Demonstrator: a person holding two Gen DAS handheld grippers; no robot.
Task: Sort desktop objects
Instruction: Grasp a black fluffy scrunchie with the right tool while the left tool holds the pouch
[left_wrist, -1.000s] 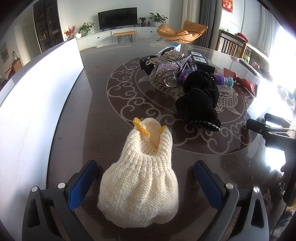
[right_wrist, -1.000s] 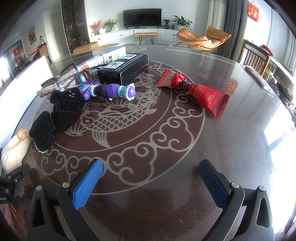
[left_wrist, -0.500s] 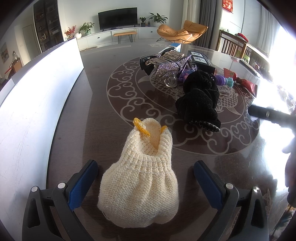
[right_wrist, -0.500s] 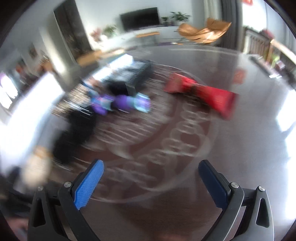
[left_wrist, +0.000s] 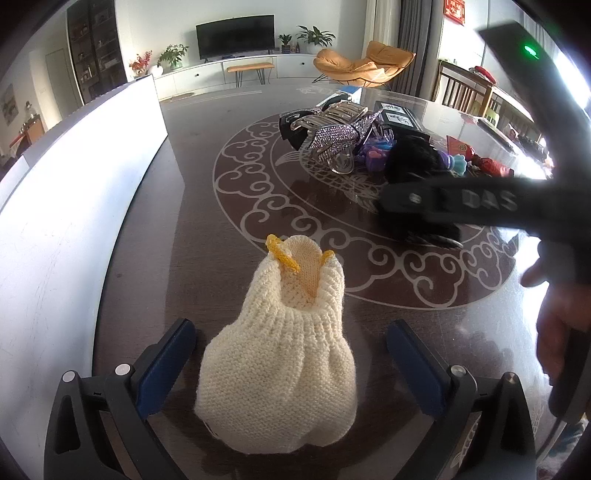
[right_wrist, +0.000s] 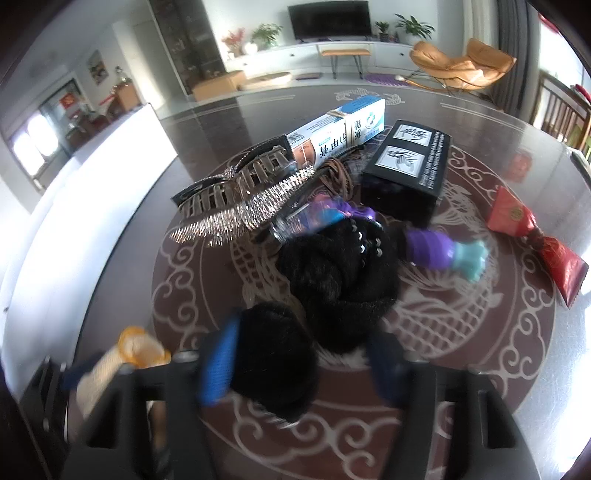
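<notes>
A cream knitted pouch (left_wrist: 280, 354) with yellow trim lies on the dark table between the wide-open fingers of my left gripper (left_wrist: 291, 369), which do not touch it. My right gripper (right_wrist: 303, 365) is open, its blue pads on either side of the near end of a black velvet bow (right_wrist: 332, 288). It also shows in the left wrist view (left_wrist: 443, 199), over the bow. Behind the bow lie a rhinestone hair claw (right_wrist: 243, 199), a purple toy (right_wrist: 432, 247), a black box (right_wrist: 406, 166), a toothpaste box (right_wrist: 340, 136) and a red packet (right_wrist: 535, 243).
A white storage box (left_wrist: 66, 206) runs along the table's left side. The pile of objects sits on the round fish pattern (left_wrist: 321, 206) in the table's middle. The person's hand (left_wrist: 557, 321) holds the right gripper at the right edge.
My right gripper has swung left and forward across the table and now straddles the black bow. The left gripper and the cream pouch have not moved.
</notes>
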